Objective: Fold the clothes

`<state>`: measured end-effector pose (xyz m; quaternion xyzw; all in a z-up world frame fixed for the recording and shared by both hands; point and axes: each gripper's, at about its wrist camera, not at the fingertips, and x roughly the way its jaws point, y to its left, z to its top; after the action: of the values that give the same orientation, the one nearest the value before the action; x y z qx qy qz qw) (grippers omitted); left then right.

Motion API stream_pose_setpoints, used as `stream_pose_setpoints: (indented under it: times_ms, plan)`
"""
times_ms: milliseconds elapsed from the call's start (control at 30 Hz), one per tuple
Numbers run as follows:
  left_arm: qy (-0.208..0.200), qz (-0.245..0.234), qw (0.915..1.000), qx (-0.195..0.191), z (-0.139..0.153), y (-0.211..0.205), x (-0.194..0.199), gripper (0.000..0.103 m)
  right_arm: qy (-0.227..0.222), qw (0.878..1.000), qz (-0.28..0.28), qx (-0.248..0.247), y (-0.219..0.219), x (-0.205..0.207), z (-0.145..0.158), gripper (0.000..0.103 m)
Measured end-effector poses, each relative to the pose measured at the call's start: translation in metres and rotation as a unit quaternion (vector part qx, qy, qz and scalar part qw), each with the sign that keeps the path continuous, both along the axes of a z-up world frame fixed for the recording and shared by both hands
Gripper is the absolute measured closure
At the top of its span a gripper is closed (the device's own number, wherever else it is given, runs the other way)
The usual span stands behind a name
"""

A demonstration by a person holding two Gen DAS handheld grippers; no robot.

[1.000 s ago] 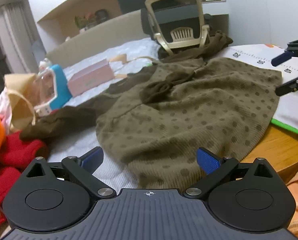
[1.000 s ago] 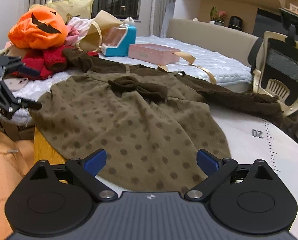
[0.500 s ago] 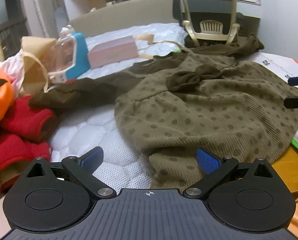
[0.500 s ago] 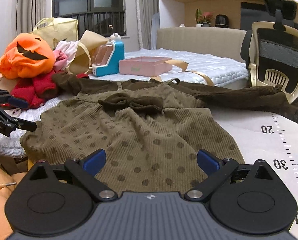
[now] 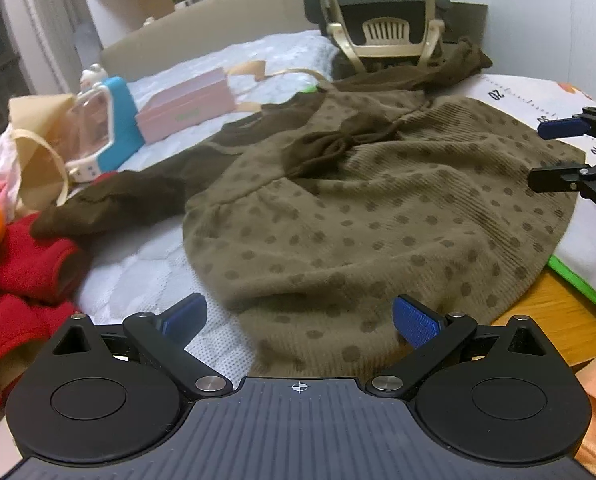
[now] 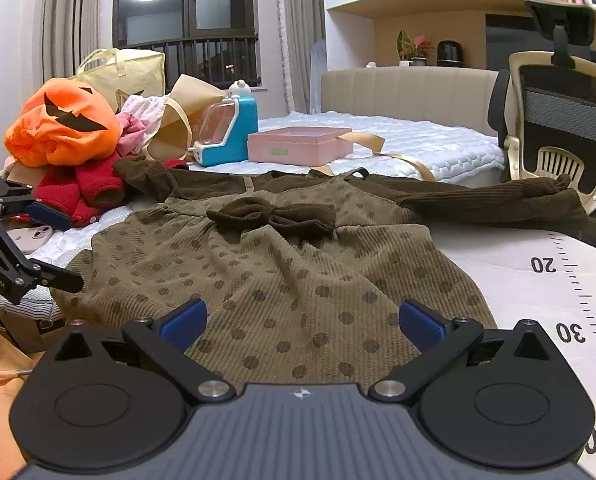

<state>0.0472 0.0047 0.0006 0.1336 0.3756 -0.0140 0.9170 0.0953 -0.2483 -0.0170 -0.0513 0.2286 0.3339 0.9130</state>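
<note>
Olive corduroy, the polka-dot dress [image 6: 281, 264] lies spread flat, unfolded, as my left gripper [image 5: 298, 316] and right gripper [image 6: 302, 320], swung squarer since a second ago, flank its hem, jaws apart and empty.

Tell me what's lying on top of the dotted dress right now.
Only its own dark brown bow sits on the dress at the waist. Both grippers, left and right, are open near the hem, holding nothing. Whatever lies beneath the skirt is covered.
</note>
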Motion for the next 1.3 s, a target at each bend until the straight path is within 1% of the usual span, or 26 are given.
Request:
stream_pose_setpoints:
  times_ms: [333, 633, 767, 900, 933, 1000, 1067, 1133, 1233, 1300]
  plan:
    - [0.009, -0.010, 0.9999, 0.007, -0.002, -0.011, 0.007, 0.001, -0.007, 1.000, 0.004, -0.003, 0.001, -0.003, 0.000, 0.000]
    - [0.013, -0.012, 0.9998, 0.001, -0.006, -0.014, 0.008, 0.001, -0.003, 1.000, 0.004, -0.004, 0.001, -0.002, -0.001, 0.000]
    - [0.012, -0.010, 0.9998, -0.012, -0.007, -0.013, 0.008, 0.001, 0.002, 1.000, 0.001, -0.003, 0.000, -0.001, -0.001, 0.000]
    - [0.009, -0.008, 0.9988, -0.048, -0.005, -0.006, 0.018, 0.001, 0.009, 1.000, -0.003, -0.002, -0.001, 0.001, -0.001, 0.000]
    - [0.007, -0.009, 0.9980, -0.062, -0.002, -0.004, 0.023, 0.001, 0.017, 1.000, -0.013, 0.003, -0.004, 0.008, 0.000, 0.000]
    - [-0.004, -0.008, 0.9960, -0.089, 0.006, 0.002, 0.037, 0.001, 0.039, 0.997, -0.053, 0.027, -0.016, 0.035, 0.007, 0.000]
    - [-0.019, -0.006, 0.9924, -0.121, 0.014, 0.008, 0.053, 0.001, 0.061, 0.992, -0.093, 0.051, -0.028, 0.063, 0.013, 0.000]
    - [-0.030, -0.002, 0.9869, -0.158, 0.020, 0.016, 0.073, 0.001, 0.083, 0.985, -0.133, 0.074, -0.040, 0.090, 0.019, 0.000]
    - [-0.037, -0.001, 0.9775, -0.207, 0.022, 0.024, 0.103, 0.001, 0.115, 0.968, -0.192, 0.109, -0.058, 0.131, 0.028, 0.000]
    - [-0.039, -0.009, 0.9737, -0.224, 0.020, 0.027, 0.117, 0.001, 0.137, 0.954, -0.231, 0.132, -0.070, 0.158, 0.035, 0.000]
